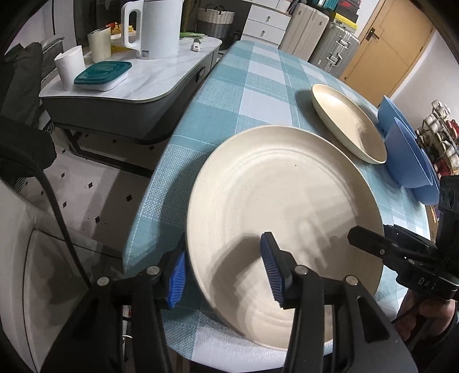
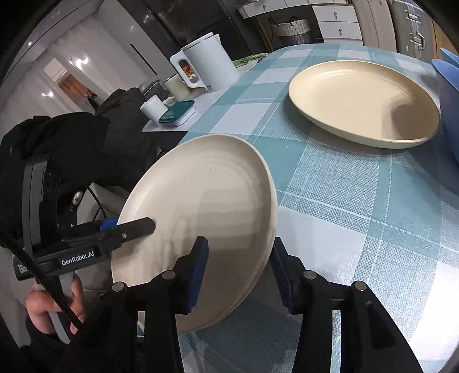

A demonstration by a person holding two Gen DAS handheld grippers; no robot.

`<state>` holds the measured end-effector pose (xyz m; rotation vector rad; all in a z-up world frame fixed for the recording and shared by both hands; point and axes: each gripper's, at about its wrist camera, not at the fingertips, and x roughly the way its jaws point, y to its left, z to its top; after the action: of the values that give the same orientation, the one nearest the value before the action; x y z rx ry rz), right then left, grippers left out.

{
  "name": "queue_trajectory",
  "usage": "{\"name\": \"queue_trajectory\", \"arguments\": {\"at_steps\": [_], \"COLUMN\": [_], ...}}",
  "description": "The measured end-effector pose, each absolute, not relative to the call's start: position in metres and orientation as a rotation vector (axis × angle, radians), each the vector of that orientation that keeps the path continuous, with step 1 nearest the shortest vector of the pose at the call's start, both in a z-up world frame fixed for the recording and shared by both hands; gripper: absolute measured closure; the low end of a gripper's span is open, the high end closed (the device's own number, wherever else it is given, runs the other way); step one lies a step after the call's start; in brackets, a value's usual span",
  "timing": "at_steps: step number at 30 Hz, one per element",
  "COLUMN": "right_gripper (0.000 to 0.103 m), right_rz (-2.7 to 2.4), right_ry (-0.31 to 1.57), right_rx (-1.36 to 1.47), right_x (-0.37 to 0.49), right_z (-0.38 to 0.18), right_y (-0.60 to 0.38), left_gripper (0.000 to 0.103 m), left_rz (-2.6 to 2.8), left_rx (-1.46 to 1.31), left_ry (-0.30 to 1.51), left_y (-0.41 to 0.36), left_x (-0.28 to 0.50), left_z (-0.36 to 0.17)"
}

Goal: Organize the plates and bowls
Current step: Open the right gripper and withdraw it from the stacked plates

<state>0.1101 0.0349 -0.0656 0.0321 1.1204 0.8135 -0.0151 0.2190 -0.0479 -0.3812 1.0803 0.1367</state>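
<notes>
A cream plate point(image 1: 281, 206) point(image 2: 206, 200) is held tilted above the near end of the checked table point(image 1: 252, 86) point(image 2: 358, 206). My left gripper point(image 1: 226, 275) straddles its left rim with a wide gap between the blue pads point(image 1: 271, 266). My right gripper point(image 2: 239, 272) straddles the right rim, pads apart too. Each gripper shows in the other's view, the right point(image 1: 401, 255) and the left point(image 2: 114, 232). A second cream plate point(image 1: 348, 122) point(image 2: 363, 100) lies flat farther along the table. Blue bowls point(image 1: 410, 152) point(image 2: 447, 94) stand beside it at the right.
A low marble side table point(image 1: 137, 83) stands left of the checked table. It carries a white kettle point(image 1: 155, 28) point(image 2: 206, 71), cups point(image 1: 70, 67) and a teal-lidded box point(image 1: 101, 73). Suitcases point(image 1: 324, 37) and drawers point(image 1: 266, 24) stand beyond the far end.
</notes>
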Motion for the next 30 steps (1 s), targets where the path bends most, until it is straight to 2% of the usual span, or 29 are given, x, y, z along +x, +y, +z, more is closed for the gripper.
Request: {"name": "queue_trajectory", "arguments": {"at_steps": [14, 15, 17, 21, 23, 26, 29, 30], "right_gripper": [0.057, 0.055, 0.045, 0.041, 0.036, 0.030, 0.019, 0.018], "right_rz": [0.780, 0.770, 0.757, 0.727, 0.707, 0.690, 0.644, 0.615], "right_ry": [1.048, 1.034, 1.006, 0.910, 0.859, 0.770, 0.675, 0.628], "right_rx": [-0.057, -0.070, -0.092, -0.109, -0.100, -0.078, -0.059, -0.041], "right_x": [0.112, 0.110, 0.106, 0.092, 0.084, 0.066, 0.048, 0.039], "right_z": [-0.061, -0.059, -0.054, -0.035, -0.024, -0.006, 0.012, 0.020], "right_y": [0.041, 0.038, 0.035, 0.016, 0.005, -0.015, -0.035, -0.046], "left_gripper": [0.055, 0.054, 0.053, 0.053, 0.053, 0.053, 0.045, 0.044], "left_rz": [0.189, 0.201, 0.218, 0.256, 0.285, 0.298, 0.278, 0.265], "left_rx": [-0.366, -0.357, -0.355, -0.364, -0.365, -0.398, -0.422, -0.413], "left_ry": [1.077, 1.072, 1.069, 1.047, 1.021, 0.926, 0.806, 0.770], "left_y": [0.229, 0.230, 0.233, 0.241, 0.244, 0.247, 0.240, 0.235], "left_x": [0.002, 0.001, -0.004, -0.013, -0.021, -0.038, -0.054, -0.057], "left_z": [-0.046, -0.044, -0.041, -0.032, -0.024, -0.003, 0.022, 0.030]}}
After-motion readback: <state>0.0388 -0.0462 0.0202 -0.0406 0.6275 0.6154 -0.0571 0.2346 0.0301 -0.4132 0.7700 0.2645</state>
